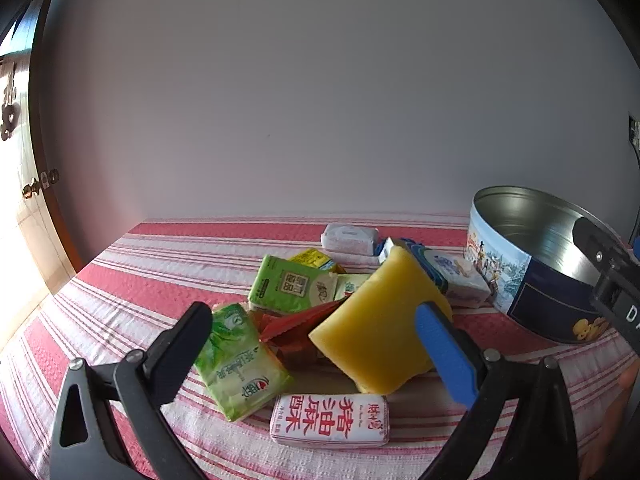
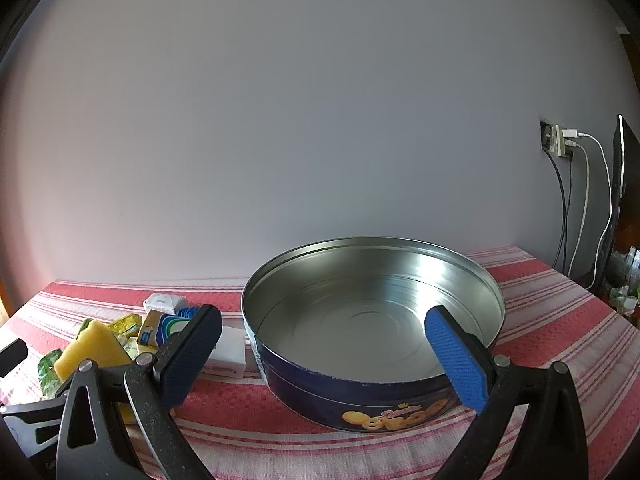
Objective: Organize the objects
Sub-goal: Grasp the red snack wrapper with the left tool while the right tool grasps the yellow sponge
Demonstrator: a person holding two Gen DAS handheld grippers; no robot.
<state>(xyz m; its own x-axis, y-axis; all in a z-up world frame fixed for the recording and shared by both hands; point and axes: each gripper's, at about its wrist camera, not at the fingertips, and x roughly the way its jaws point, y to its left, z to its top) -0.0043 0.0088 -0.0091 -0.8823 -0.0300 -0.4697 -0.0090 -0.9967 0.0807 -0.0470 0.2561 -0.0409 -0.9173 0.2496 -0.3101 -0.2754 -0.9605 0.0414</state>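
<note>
A heap of small packets lies on the red-and-white striped cloth point(image 1: 132, 280). In it are a yellow sponge point(image 1: 376, 324), two green tissue packs point(image 1: 240, 360) point(image 1: 290, 284), a red wrapper point(image 1: 298, 326), a white packet with red characters point(image 1: 330, 420) and a white soap pack point(image 1: 350, 238). My left gripper point(image 1: 316, 344) hovers open over the heap, nothing between its fingers. A round blue cookie tin point(image 2: 372, 360), open and empty, stands to the right. My right gripper point(image 2: 324, 356) is open just in front of the tin and holds nothing.
The wall stands close behind the table. A wooden door point(image 1: 36, 160) is at the far left. At the right, cables hang from a wall socket point(image 2: 556, 142) beside a dark screen point(image 2: 624, 168). The right gripper's body point(image 1: 608, 280) shows beside the tin in the left wrist view.
</note>
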